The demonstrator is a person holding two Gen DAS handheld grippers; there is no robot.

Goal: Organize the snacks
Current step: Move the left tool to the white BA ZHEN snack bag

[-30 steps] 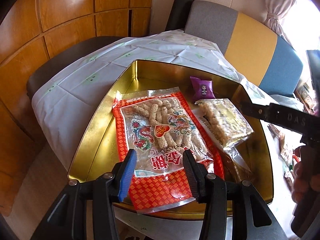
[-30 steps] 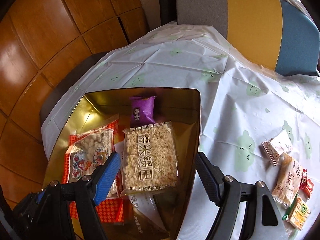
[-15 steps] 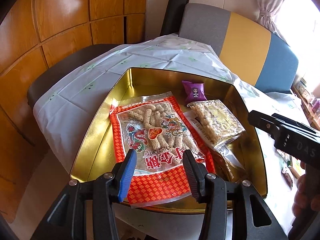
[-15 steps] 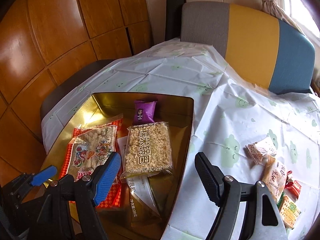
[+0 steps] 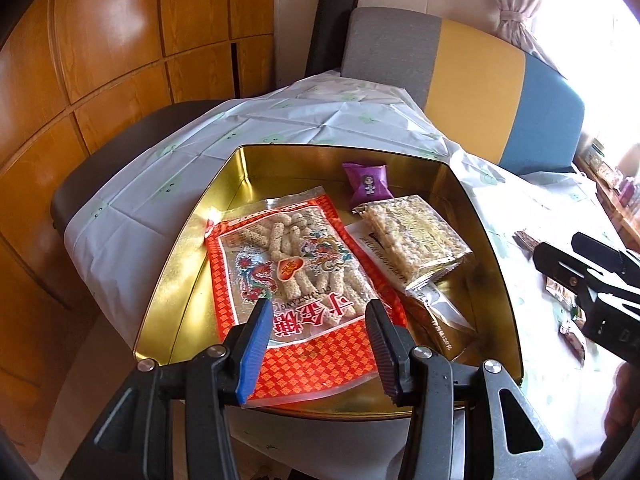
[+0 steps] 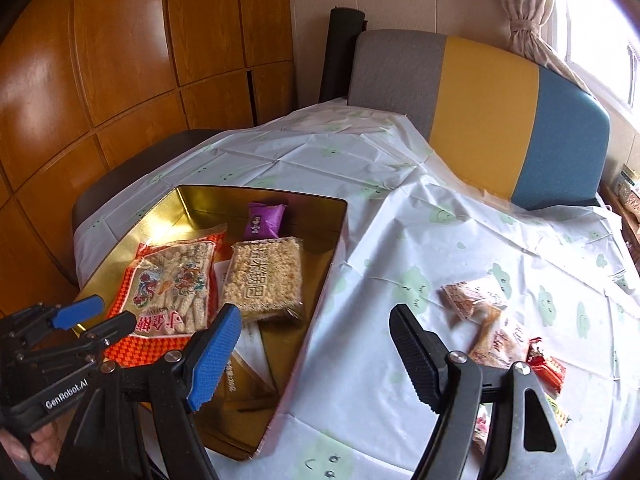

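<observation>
both tongs (left (image 5: pixel 316 332), right (image 6: pixel 316 356)) gape, seemingly empty.

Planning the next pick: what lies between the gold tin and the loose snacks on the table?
Only bare tablecloth lies between the tin and the loose snacks, shown in the right wrist view.

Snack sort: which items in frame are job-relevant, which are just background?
Job: gold tin; red sesame-stick bag; rice cracker pack; purple packet; loose snacks; left claw; right claw, both open.

Background: tablecloth; striped sofa; curtain; wood panels.
</observation>
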